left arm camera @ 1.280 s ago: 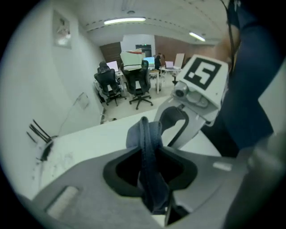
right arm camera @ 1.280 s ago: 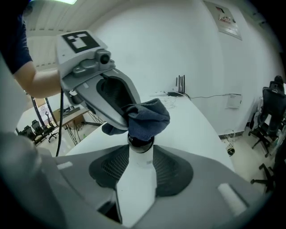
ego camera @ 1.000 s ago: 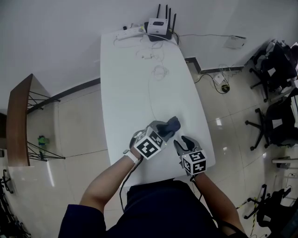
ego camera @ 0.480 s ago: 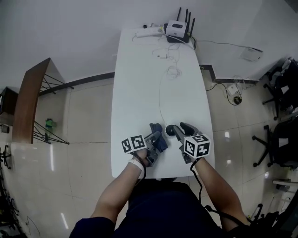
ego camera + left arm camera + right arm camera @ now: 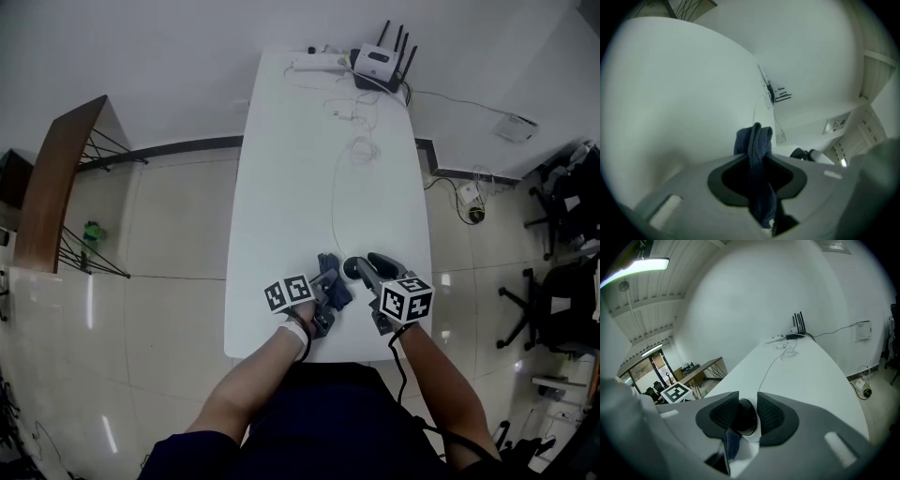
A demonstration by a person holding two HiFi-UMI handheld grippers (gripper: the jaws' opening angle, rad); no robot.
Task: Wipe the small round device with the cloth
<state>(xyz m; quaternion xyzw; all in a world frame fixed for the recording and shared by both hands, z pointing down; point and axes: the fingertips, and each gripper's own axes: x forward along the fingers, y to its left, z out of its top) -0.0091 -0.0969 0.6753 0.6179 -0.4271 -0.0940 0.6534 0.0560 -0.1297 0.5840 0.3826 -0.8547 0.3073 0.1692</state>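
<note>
Left tool (image 5: 328, 289) grips the cloth (image 5: 335, 287); right tool (image 5: 363, 270) is on the device (image 5: 351, 268).
The left tool's jaws stand nearly together, pinching a bunched fold of the dark blue cloth, which sticks out past their tips above the white desk (image 5: 281, 187). The right tool's jaws have just been closing, with the small round black device between them and the pads against its sides. The device sits near the desk's near edge, just beside the cloth on its right. A white cable (image 5: 335, 202) runs up the desk to the router (image 5: 382, 64) at the far end.
</note>
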